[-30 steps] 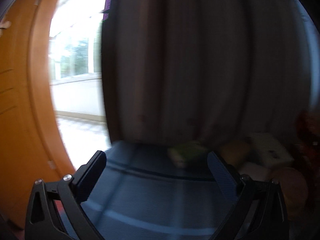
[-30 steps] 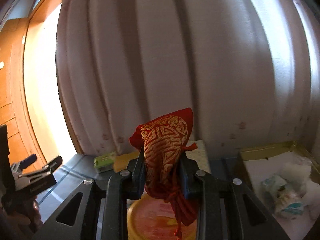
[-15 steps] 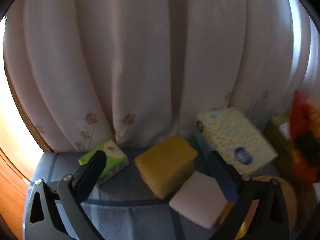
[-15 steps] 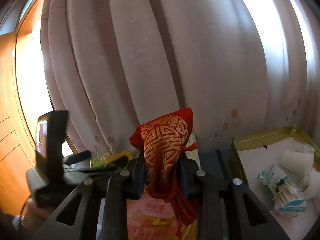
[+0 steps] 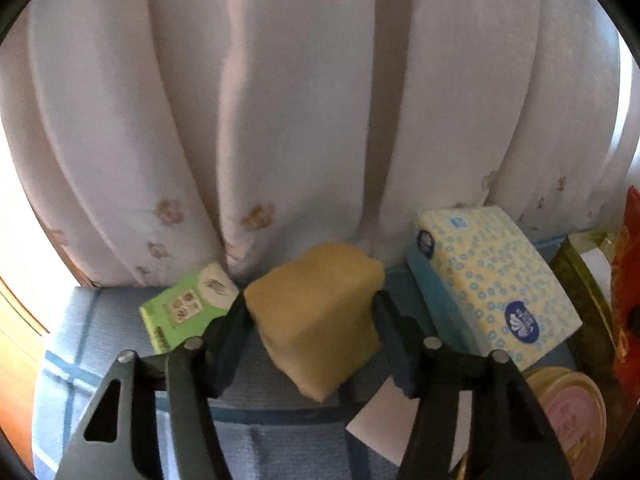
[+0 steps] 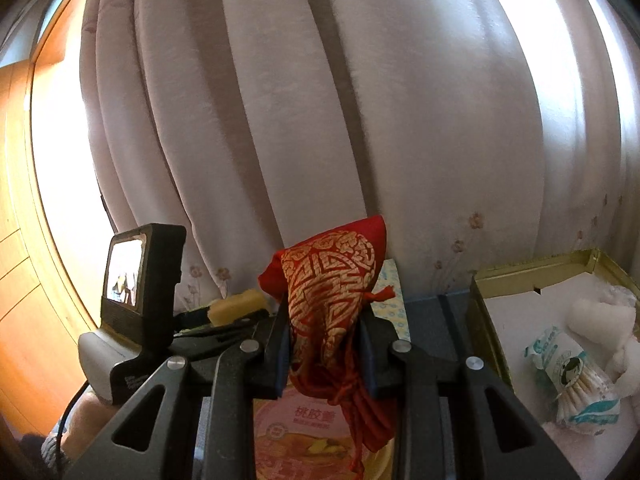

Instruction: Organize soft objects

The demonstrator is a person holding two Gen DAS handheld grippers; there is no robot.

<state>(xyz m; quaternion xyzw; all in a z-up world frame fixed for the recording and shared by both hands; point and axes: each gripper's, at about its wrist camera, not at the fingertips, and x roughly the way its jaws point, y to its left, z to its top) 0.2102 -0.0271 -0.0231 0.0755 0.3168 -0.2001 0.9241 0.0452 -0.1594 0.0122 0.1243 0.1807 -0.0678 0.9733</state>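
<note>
A yellow sponge sits on the blue cloth in front of the curtain. My left gripper straddles it, jaws closing, and both pads touch its sides. In the right wrist view the same sponge shows between the left gripper's fingers. My right gripper is shut on a red pouch with a gold pattern, held upright above a pink-lidded tub; its red cords dangle below. The pouch also shows at the left wrist view's right edge.
A green tissue pack lies left of the sponge, a blue-dotted tissue pack to its right, and a white pad in front. A gold-rimmed box at the right holds a cotton swab pack and white cotton pieces. The curtain closes off the back.
The left gripper swung from the window towards the curtain and objects, then its jaws closed in on the yellow sponge. The right gripper kept its hold on the red pouch.
</note>
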